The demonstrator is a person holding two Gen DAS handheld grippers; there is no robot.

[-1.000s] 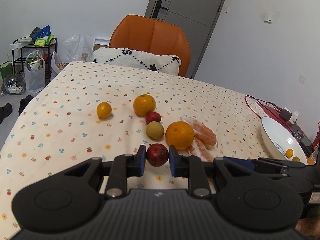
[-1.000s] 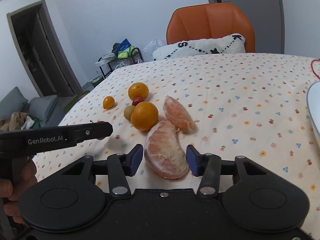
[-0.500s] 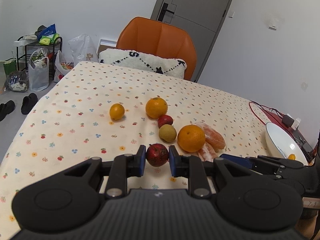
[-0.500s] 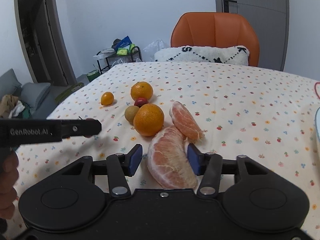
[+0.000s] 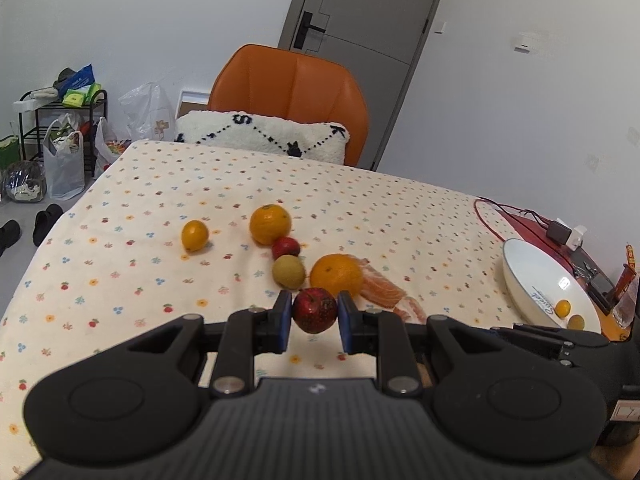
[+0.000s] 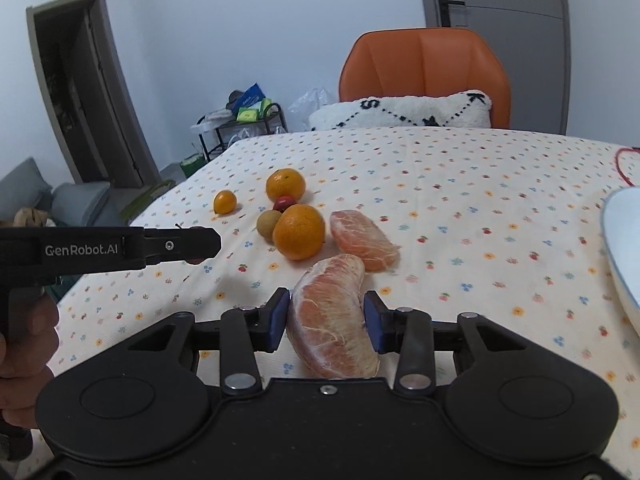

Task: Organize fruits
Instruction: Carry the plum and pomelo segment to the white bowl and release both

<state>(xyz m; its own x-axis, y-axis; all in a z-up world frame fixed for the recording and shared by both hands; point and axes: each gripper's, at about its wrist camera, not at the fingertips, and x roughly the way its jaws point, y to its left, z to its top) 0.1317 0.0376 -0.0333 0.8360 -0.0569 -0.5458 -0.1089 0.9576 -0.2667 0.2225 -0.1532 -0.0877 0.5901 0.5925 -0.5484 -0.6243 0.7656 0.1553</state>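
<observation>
Two tools grip fruit: left tool point(image 5: 314, 316) red fruit point(image 5: 315, 309), right tool point(image 6: 326, 316), closing, pomelo segment point(image 6: 334, 316).

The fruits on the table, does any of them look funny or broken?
Yes. Two big peeled citrus segments have no skin: one sits between the right gripper pads, the other lies bare on the flowered tablecloth beside a whole orange. The other fruits look whole.

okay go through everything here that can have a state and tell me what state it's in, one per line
Left gripper: shut on the red fruit.
Right gripper: shut on the peeled segment, jaws just closed in.
Bowl: upright, two small yellow fruits inside.
Grey door: closed.
Second segment: lying on the cloth.
</observation>
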